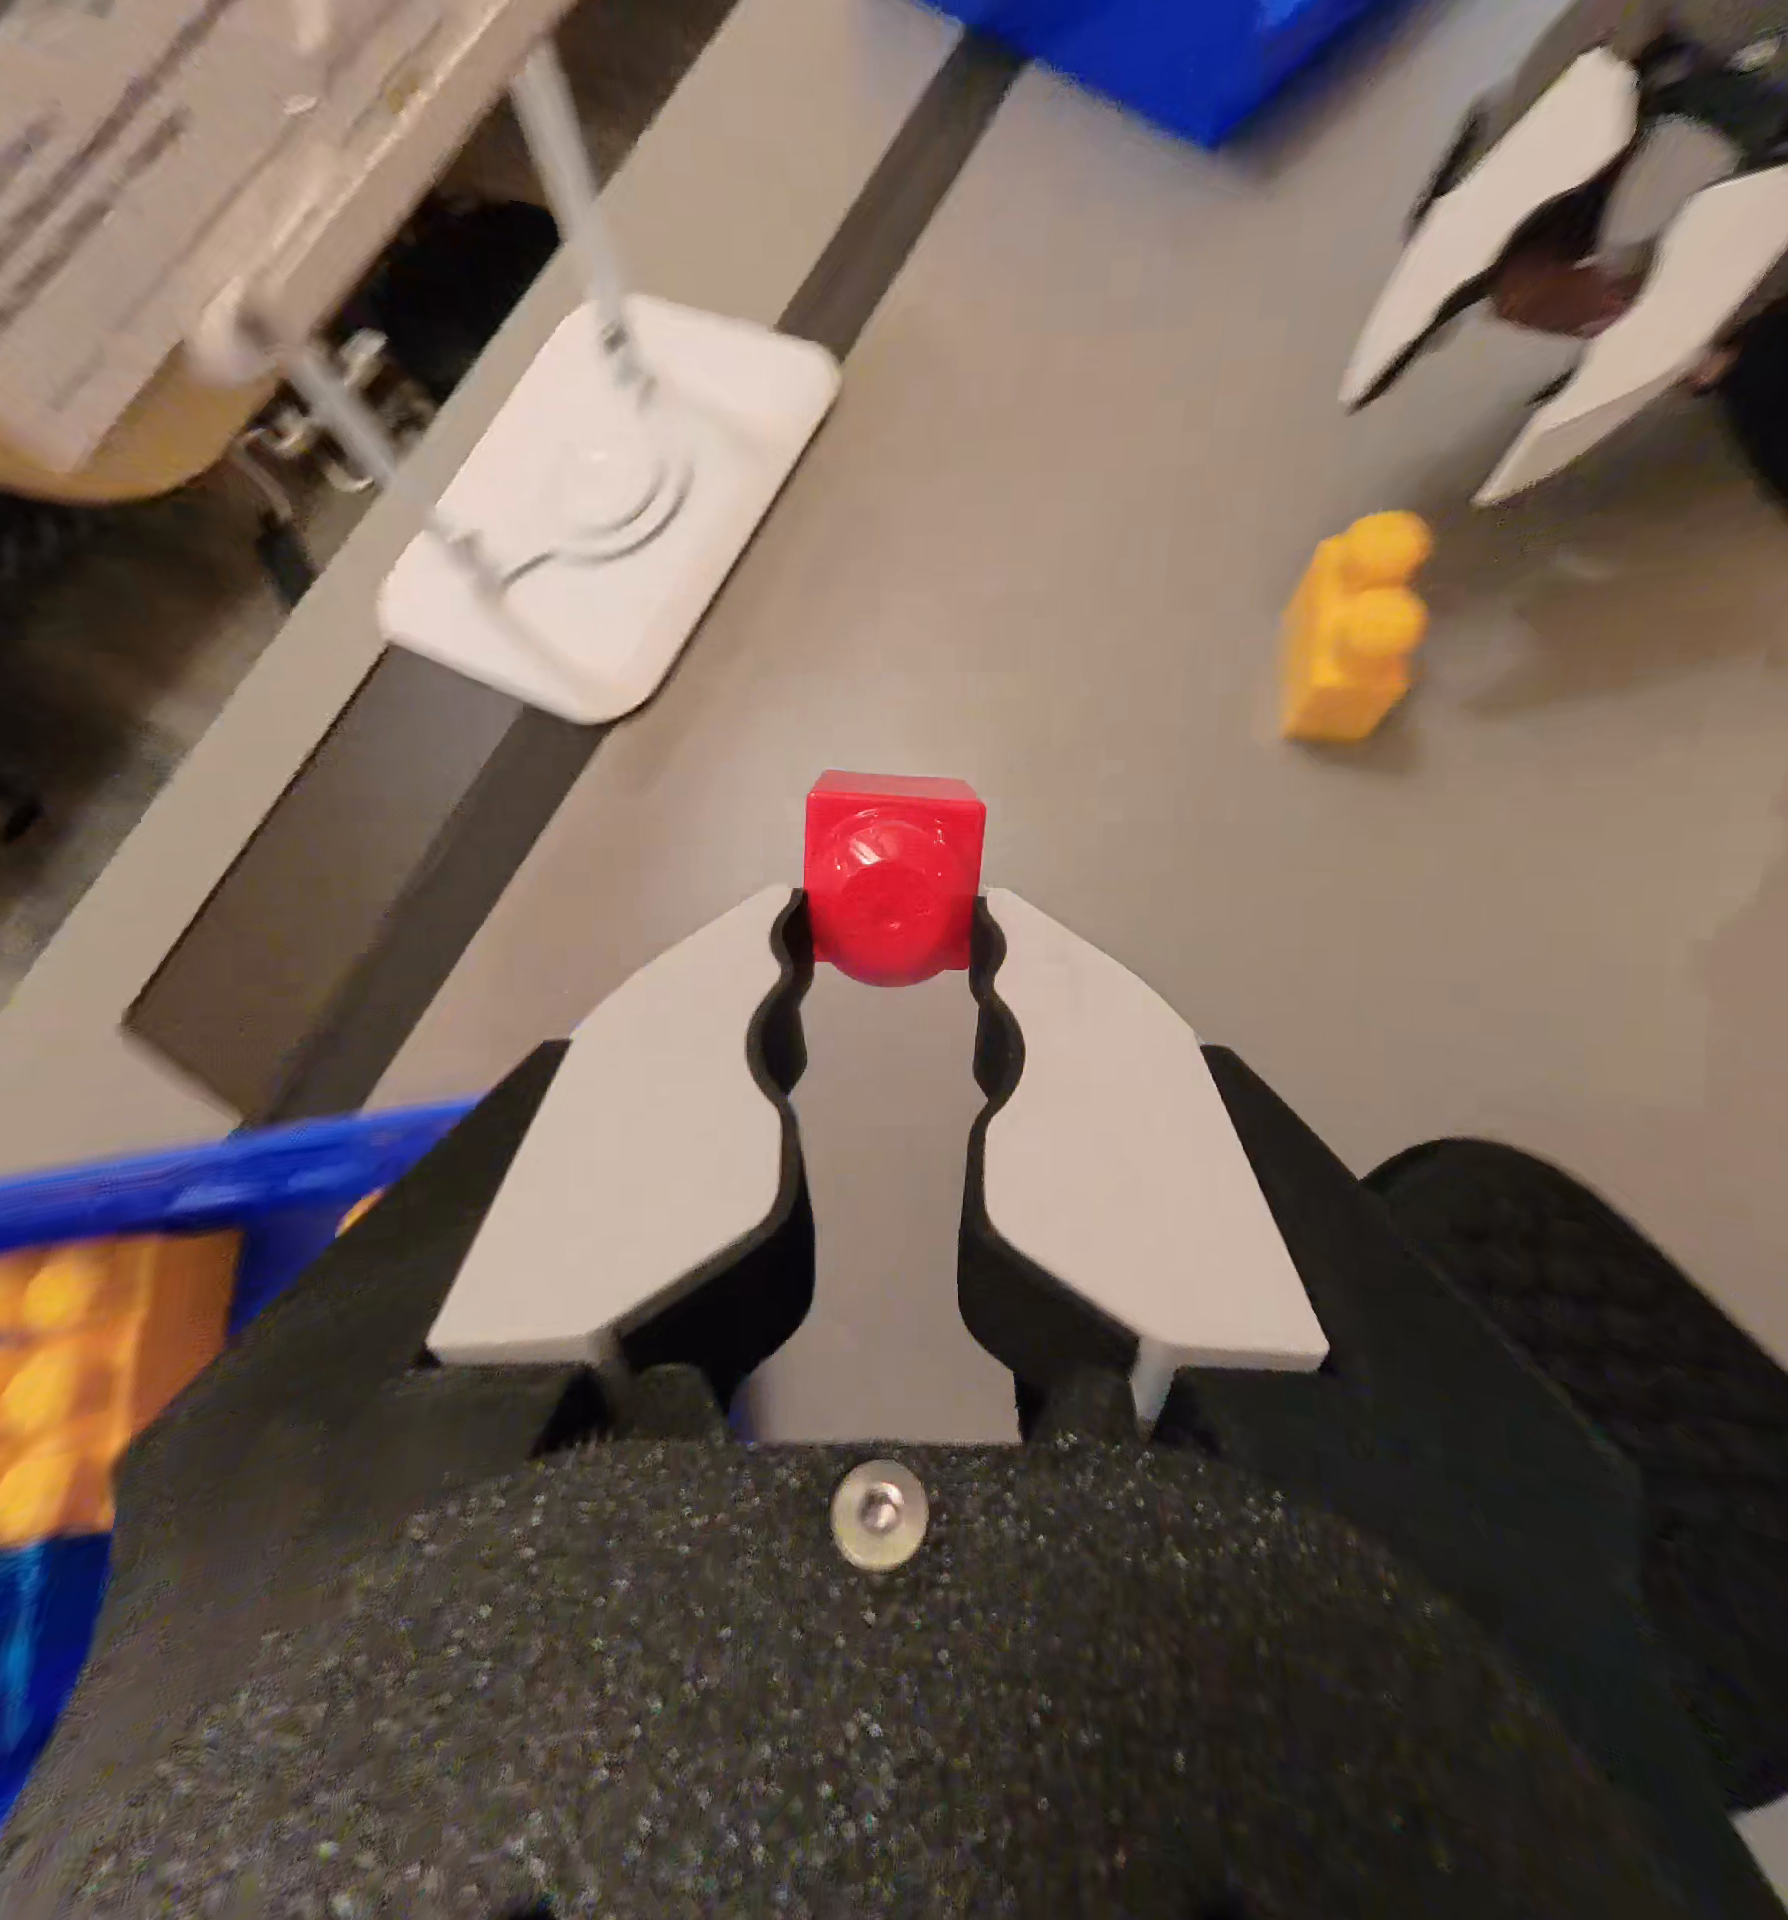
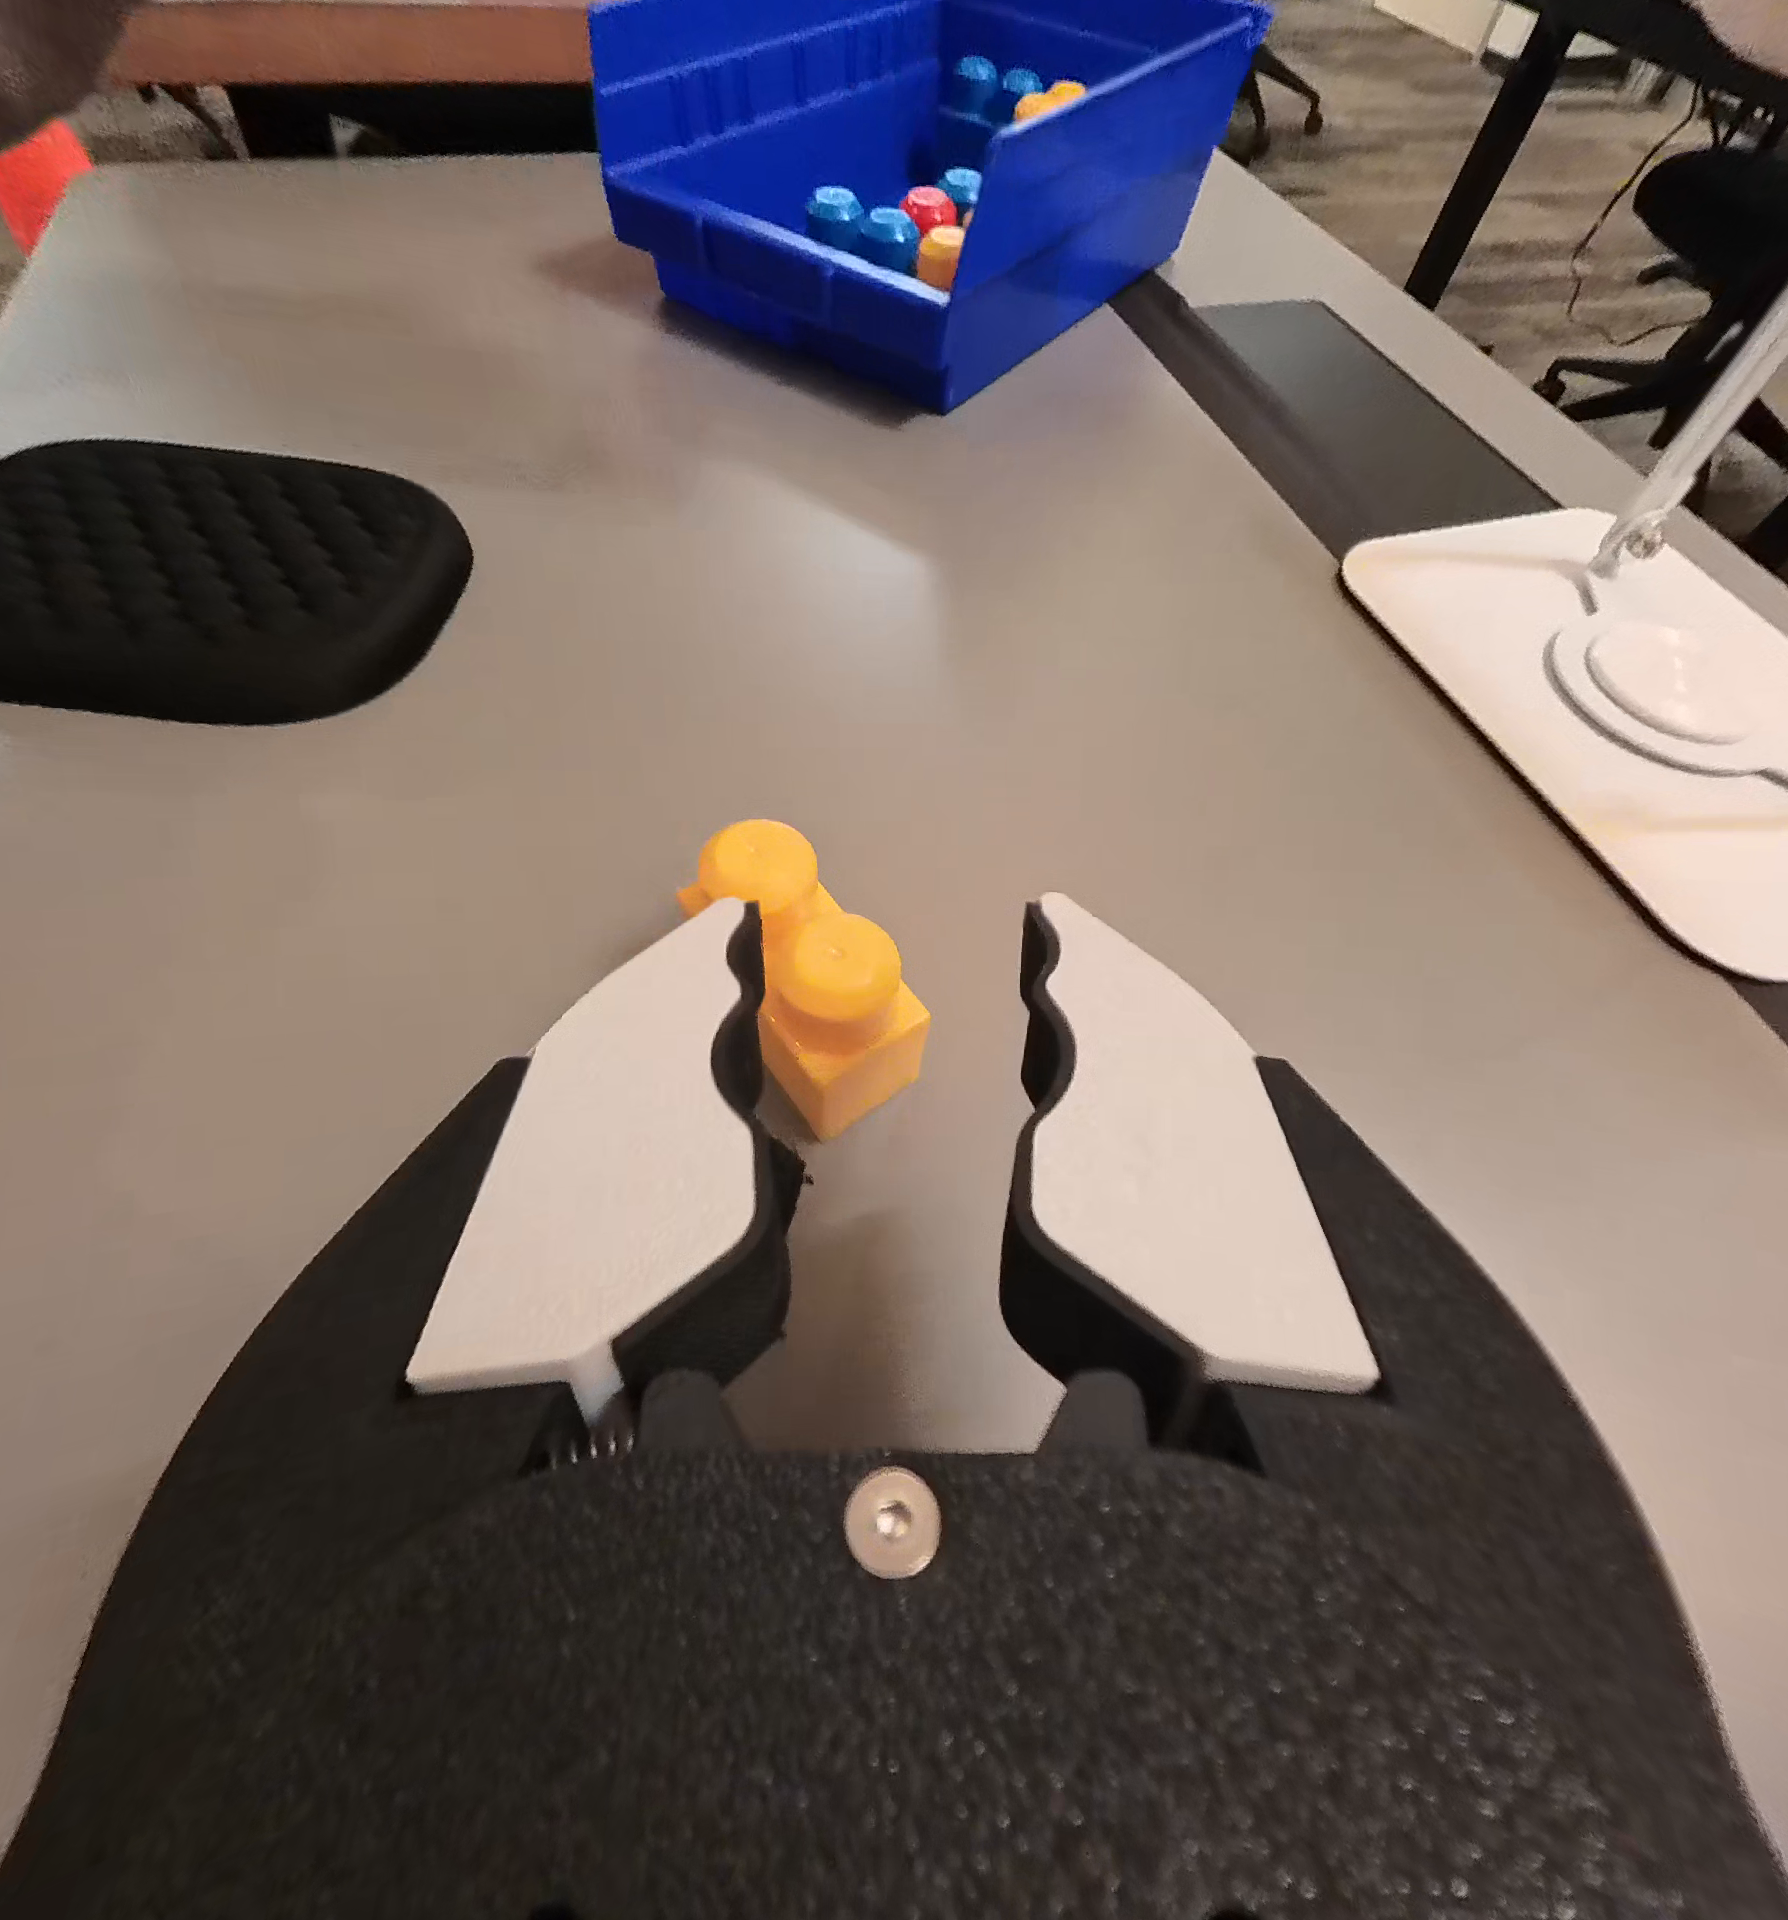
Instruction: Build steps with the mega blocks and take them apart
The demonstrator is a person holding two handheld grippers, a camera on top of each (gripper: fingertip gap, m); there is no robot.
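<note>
The far blue bin [image 2: 869, 239] holds blue, red and orange blocks; left gripper [image 1: 888, 914] pinches a red block [image 1: 892, 873], right gripper [image 2: 890, 935] gapes wide around the orange block [image 2: 838, 1018].

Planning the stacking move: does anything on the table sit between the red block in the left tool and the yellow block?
Nothing visible does. Bare table lies between the red block and the yellow block; the open right tool straddles the latter.

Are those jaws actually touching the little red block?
Touching. In the left wrist view, the left gripper has both jaws pressed against the sides of the red block, holding it above the table.
</note>
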